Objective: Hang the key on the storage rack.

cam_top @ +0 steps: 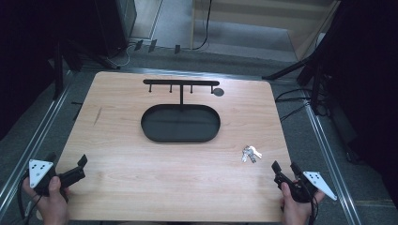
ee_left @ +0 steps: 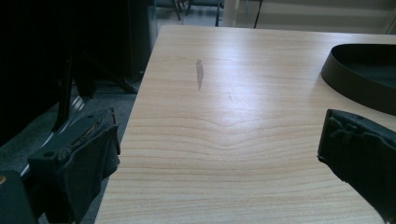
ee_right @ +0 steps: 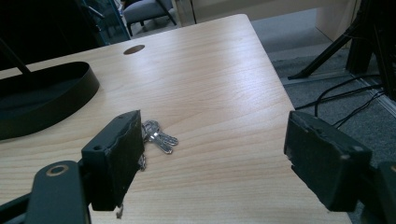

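Blk grippers (cam_top: 284,171), grey tri plates (cam_top: 40,169).

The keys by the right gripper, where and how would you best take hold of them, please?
I'd grip the keys at the bunched ring end, coming down from above with the right gripper, already open nearby. They lie flat on the table, fanned out, so a side approach would probably slide them.

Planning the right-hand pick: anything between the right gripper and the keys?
Nothing visible. The keys lie on bare table just ahead of the open right gripper; the tray sits farther back toward the middle, off that line.
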`<control>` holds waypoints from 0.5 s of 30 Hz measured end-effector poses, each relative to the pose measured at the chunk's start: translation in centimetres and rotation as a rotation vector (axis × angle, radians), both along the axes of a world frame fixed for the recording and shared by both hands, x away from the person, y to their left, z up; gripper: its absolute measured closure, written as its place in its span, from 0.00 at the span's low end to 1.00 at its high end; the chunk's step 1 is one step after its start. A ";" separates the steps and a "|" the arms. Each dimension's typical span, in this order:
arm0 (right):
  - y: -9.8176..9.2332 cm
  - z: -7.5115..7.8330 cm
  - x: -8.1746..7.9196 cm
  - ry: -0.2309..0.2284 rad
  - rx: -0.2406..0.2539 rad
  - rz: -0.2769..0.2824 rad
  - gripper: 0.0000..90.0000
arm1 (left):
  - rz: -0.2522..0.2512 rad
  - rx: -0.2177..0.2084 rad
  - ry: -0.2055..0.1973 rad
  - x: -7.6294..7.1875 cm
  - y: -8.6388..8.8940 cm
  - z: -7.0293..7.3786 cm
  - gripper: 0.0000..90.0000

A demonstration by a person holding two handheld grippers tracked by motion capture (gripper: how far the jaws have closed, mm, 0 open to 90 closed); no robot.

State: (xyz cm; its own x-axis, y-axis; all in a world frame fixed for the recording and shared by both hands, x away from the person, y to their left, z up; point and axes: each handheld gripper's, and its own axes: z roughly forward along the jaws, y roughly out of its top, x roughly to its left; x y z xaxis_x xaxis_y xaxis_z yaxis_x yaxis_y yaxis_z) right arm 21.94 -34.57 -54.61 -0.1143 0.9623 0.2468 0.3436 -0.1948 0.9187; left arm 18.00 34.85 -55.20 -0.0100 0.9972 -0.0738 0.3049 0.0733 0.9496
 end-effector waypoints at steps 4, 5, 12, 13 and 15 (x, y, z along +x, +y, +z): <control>0.1 0.0 0.1 0.008 -0.008 -0.008 0.23 | 0.001 0.006 0.000 0.0 -0.1 0.0 0.00; 0.1 0.0 0.1 0.011 -0.008 -0.012 0.24 | -0.001 0.008 -0.002 0.0 -0.1 0.0 0.00; 0.7 0.9 1.3 0.129 -0.099 0.048 0.33 | -0.001 0.012 -0.005 0.0 -0.2 0.0 0.00; 0.9 1.2 1.6 0.142 -0.115 0.063 0.33 | -0.001 0.012 -0.005 0.0 -0.1 0.0 0.00; 1.4 2.1 2.2 0.162 -0.156 0.085 0.33 | -0.001 0.010 -0.004 0.0 -0.1 0.0 0.00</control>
State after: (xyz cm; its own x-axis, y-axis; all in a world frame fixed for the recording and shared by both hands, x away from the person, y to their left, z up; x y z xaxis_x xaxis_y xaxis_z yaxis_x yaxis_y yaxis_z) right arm 24.18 -33.14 -52.47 -0.1675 0.9789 0.1172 0.4984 -0.0185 0.8668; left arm 17.97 34.73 -55.20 -0.0092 0.9979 -0.0638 0.3011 0.0636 0.9515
